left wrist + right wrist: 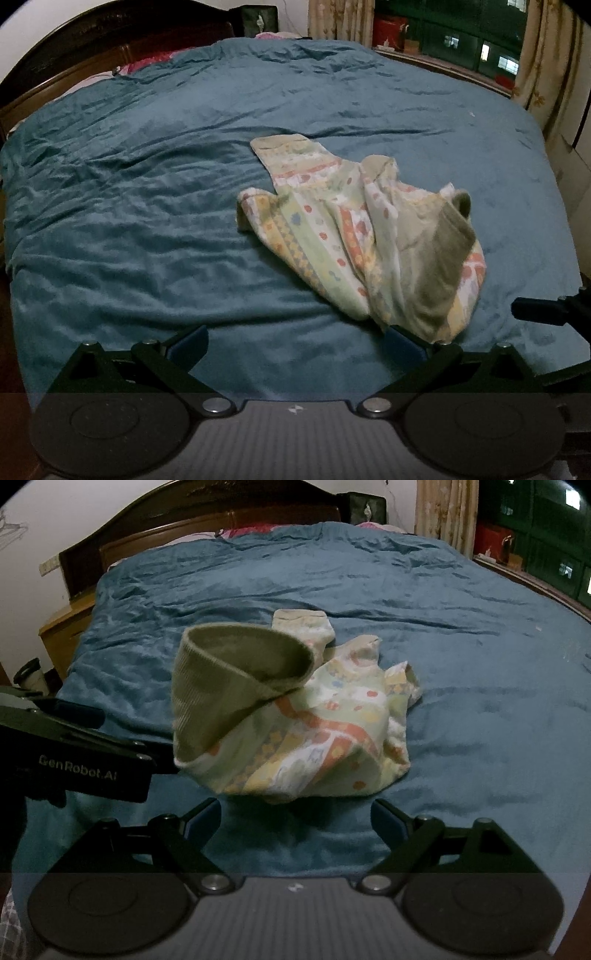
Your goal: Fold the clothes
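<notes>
Lying crumpled on the bed (147,221), patterned garment (354,236) looks soft, light, floppy; best pinched at ribbed waistband (236,672). Both hand-held grippers — left (295,343), right (295,816) — gape empty.

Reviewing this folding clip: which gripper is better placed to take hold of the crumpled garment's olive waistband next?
Probably the right gripper: open, with the garment centred ahead and its olive waistband facing it. The left gripper, also open, has the garment off to its right.

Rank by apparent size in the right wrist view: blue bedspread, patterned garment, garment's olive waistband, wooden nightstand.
1. blue bedspread
2. patterned garment
3. olive waistband, though it sits near the camera and bulges
4. wooden nightstand, mostly hidden and farther off
</notes>
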